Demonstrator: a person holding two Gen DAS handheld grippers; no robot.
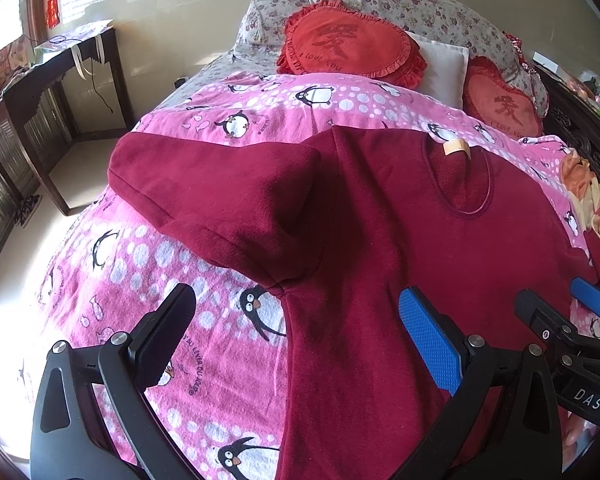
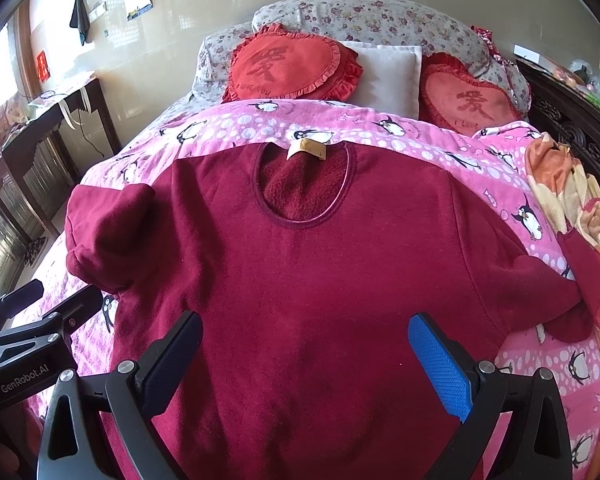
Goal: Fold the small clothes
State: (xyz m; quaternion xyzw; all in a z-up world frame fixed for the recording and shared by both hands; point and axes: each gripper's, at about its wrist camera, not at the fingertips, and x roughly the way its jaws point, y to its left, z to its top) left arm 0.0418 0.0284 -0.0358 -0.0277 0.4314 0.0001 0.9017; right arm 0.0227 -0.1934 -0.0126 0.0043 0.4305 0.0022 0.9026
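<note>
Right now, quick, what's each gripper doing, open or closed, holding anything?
Left gripper: open, holding nothing, over the left edge of the dark red top.
Right gripper: open, holding nothing, over the top's middle.

You get bright daylight from the window [image 1: 4, 12] at left, glare washing out the floor [image 1: 4, 320], and strong fisheye bending with dark corners.

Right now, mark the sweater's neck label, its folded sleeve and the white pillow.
neck label [image 2: 305, 147], right wrist view, middle of the tan tag.
folded sleeve [image 1: 220, 184], left wrist view, middle of the doubled-over cloth.
white pillow [image 2: 384, 68], right wrist view, its bare front face.
</note>
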